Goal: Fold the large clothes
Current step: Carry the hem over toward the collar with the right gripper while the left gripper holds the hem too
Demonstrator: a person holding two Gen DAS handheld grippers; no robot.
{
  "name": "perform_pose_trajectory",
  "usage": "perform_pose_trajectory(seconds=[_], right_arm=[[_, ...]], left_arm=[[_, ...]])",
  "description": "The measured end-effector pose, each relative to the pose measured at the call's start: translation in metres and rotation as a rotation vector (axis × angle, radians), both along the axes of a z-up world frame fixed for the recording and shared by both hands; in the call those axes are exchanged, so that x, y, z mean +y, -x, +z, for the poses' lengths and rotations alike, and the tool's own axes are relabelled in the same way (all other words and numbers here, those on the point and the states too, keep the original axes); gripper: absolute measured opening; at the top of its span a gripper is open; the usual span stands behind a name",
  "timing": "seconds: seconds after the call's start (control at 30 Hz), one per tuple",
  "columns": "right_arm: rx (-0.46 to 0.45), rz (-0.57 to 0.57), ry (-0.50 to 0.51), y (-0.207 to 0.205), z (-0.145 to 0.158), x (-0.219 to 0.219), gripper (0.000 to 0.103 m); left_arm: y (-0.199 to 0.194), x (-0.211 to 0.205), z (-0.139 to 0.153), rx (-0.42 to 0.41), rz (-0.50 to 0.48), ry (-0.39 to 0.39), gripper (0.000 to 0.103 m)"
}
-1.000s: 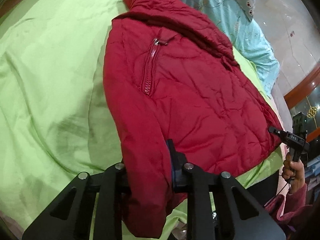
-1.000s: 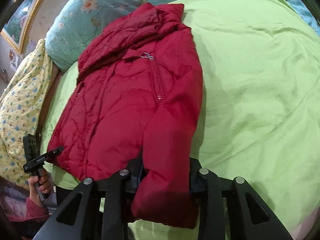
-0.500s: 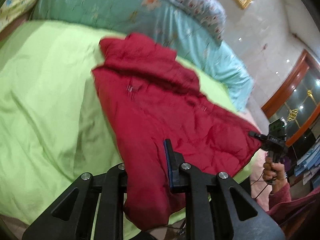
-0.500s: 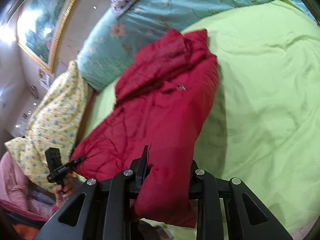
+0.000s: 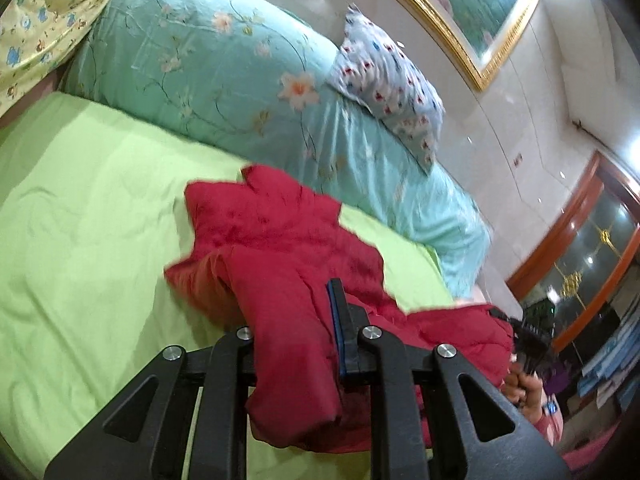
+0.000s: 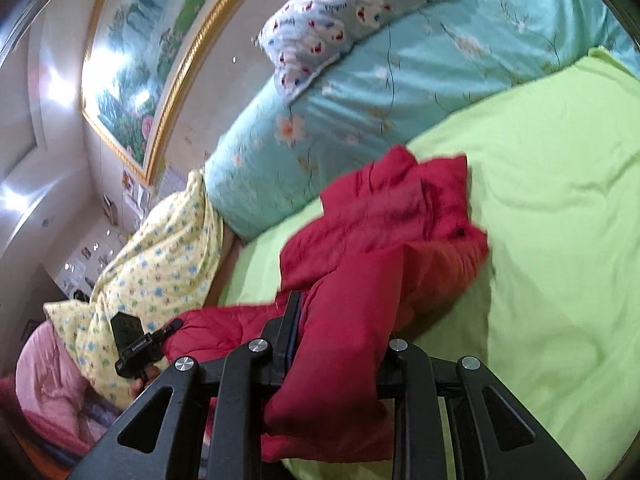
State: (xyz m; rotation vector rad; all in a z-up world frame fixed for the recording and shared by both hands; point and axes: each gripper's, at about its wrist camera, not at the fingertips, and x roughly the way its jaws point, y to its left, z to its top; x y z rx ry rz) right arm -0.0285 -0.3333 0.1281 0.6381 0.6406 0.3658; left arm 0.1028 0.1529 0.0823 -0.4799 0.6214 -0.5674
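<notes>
A red padded jacket (image 5: pixel 280 240) lies on a lime green bed sheet (image 5: pixel 80 220), its near hem lifted off the bed. My left gripper (image 5: pixel 296 320) is shut on one corner of the hem. My right gripper (image 6: pixel 340 332) is shut on the other corner of the jacket (image 6: pixel 380 240). The far collar end rests bunched on the sheet (image 6: pixel 560 200). Each gripper shows in the other's view, the right one (image 5: pixel 532 328) in the left wrist view and the left one (image 6: pixel 136 344) in the right wrist view, both at the raised hem.
A turquoise floral duvet (image 5: pixel 240 60) lies along the bed's far side with a small patterned pillow (image 5: pixel 392 80) on it. A yellow patterned quilt (image 6: pixel 160 260) lies at one end. A framed painting (image 6: pixel 160 40) hangs on the wall.
Both grippers have risen and moved toward the collar, carrying the hem up. The jacket, flat a second ago, now bunches and folds over itself.
</notes>
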Motion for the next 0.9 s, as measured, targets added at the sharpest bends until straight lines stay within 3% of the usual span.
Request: perform_pose_trajectory(seconds=[0.3,0.53,0.9], right_arm=[[-0.036,-0.095,0.080,-0.076,0.011,-0.011,0.023],[-0.030,-0.154,0.178,-0.124,-0.002,-0.012,0.023],[0.033,-0.220,0.219,-0.189,-0.031,-0.021,0.024]], left_arm=[[-0.077,-0.017,0.006,-0.008,0.095,-0.026,0.016],[-0.129,-0.025,-0.008,0.033,0.162,-0.067,0.016],[-0.189,-0.041,-0.036,0.096,0.208,-0.122,0.016]])
